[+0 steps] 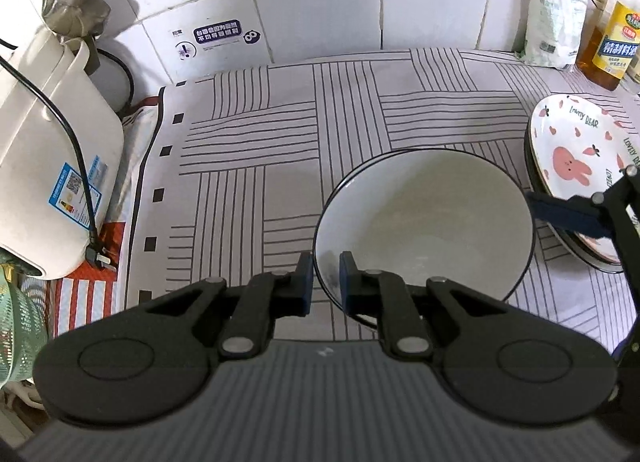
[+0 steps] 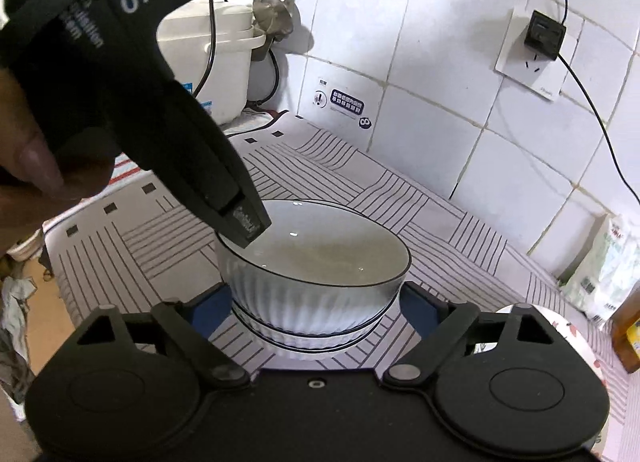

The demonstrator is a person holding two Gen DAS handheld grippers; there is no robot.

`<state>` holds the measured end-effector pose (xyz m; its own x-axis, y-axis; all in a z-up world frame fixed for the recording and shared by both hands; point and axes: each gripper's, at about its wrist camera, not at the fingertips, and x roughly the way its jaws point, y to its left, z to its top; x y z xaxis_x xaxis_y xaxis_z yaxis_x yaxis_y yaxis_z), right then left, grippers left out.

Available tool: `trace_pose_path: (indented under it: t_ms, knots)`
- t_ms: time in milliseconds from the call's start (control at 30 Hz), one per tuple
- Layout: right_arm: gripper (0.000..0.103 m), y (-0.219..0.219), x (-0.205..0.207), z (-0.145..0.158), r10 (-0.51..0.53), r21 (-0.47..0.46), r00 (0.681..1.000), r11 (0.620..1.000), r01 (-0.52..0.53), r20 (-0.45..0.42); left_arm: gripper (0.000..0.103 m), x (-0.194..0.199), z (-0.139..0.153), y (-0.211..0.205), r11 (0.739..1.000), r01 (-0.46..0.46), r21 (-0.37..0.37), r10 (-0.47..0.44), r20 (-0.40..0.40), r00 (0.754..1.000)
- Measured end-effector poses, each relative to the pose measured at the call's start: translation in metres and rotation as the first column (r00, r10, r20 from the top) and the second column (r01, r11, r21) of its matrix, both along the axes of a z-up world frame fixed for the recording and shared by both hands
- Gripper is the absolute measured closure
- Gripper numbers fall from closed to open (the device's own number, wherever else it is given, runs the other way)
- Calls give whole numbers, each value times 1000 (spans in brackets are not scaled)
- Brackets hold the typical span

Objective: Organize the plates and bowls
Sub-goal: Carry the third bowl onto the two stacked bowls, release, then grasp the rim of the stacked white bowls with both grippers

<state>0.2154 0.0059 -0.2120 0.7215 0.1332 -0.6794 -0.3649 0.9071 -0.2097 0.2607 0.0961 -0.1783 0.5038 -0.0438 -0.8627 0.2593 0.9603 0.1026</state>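
Note:
A white ribbed bowl (image 1: 428,222) with a dark rim sits nested in another bowl (image 2: 308,338) on the striped cloth. My left gripper (image 1: 326,278) is shut on the top bowl's near rim, one finger inside and one outside. In the right wrist view the top bowl (image 2: 316,262) lies between my right gripper's (image 2: 316,304) blue pads, which stand wide on either side of it; whether they touch it I cannot tell. The left gripper (image 2: 244,222) shows there at the bowl's left rim. A stack of plates (image 1: 576,166), the top one with a pink rabbit, lies right of the bowls.
A white rice cooker (image 1: 44,166) with a black cord stands at the left. A metal ladle (image 1: 76,10) hangs on the tiled wall. An oil bottle (image 1: 612,34) and a white bag (image 1: 554,26) stand at the back right. A wall socket (image 2: 540,50) holds a black plug.

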Motion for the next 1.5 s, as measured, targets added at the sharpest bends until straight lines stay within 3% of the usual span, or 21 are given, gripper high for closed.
trace_pose_path:
  t_ms: [200,400,433,633,833,1100,1167,1300,1500]
  knots:
    - [9,-1,-13,6,-39,-4,999,999,39,18,86,-6,15,13,994,-68,-83,68,-1,998]
    - [14,-4,-17,15,-19,77,1000,997,18,16,91,1,19,33,959,-172,-227,142,-140,980]
    - [20,-3,-17,15,-7,94,1000,996,6,11,91,1,19,33,957,-178,-231,148,-140,979]
    - [23,1,-15,1,-9,44,999,999,7,47,91,-6,18,31,958,-173,-228,157,-87,984]
    - [26,0,-20,-10,-16,22,997,1000,15,70,91,-24,16,24,978,-97,-185,107,41,993]
    - [27,-1,-18,-20,-70,31,997,997,69,23,90,-25,15,26,973,-110,-203,126,68,990]
    - [24,-5,-20,-23,-81,62,997,995,81,3,86,-27,21,31,965,-120,-234,143,86,986]
    - [18,-17,-22,-32,-93,176,994,979,101,-54,63,-19,23,54,935,-174,-309,198,48,979]
    - [11,-24,-8,-52,-103,271,991,955,123,-88,54,11,-4,84,860,-276,-429,224,-169,960]
